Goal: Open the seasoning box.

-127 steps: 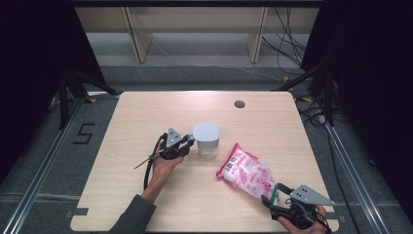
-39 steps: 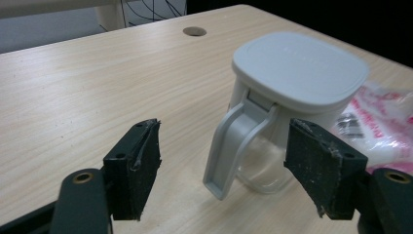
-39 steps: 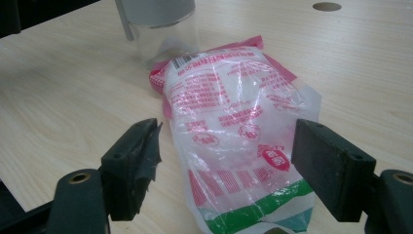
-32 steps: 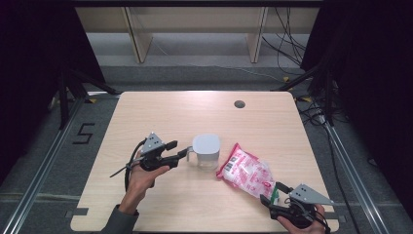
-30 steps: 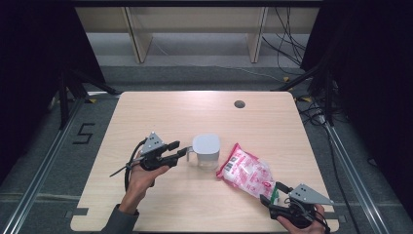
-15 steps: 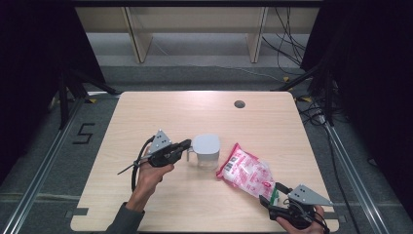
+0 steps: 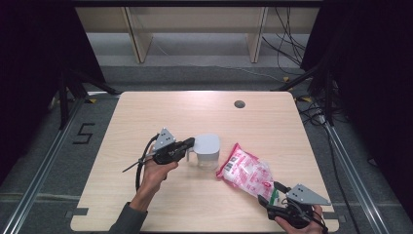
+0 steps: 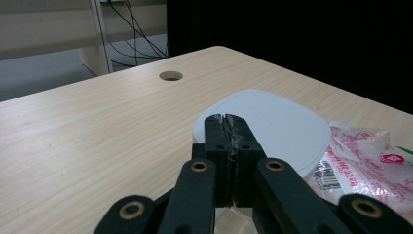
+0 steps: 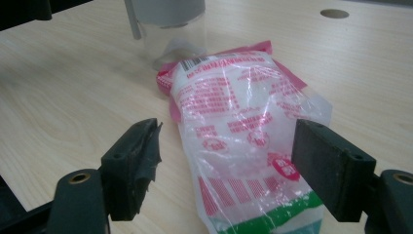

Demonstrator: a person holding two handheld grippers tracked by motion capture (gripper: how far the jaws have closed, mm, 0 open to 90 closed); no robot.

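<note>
A light wooden bench (image 7: 146, 112) has a round cable hole (image 7: 239, 104) near its far edge. Beyond it, cables (image 7: 287, 29) trail across the grey floor (image 7: 195, 53). A "5" marking (image 7: 84, 133) lies on the floor.

Even overhead light on the table (image 7: 146, 112), surroundings black beyond its side edges. Soft short shadows beneath the white-lidded container (image 7: 207, 151). Glare on the pink bag (image 9: 238, 122) beside it. Gripper views: near jaws slightly soft, far table edge blurred.

High view looks down from above; both gripper views sit low, sharing the bag (image 7: 245, 170) and table (image 7: 160, 109).
</note>
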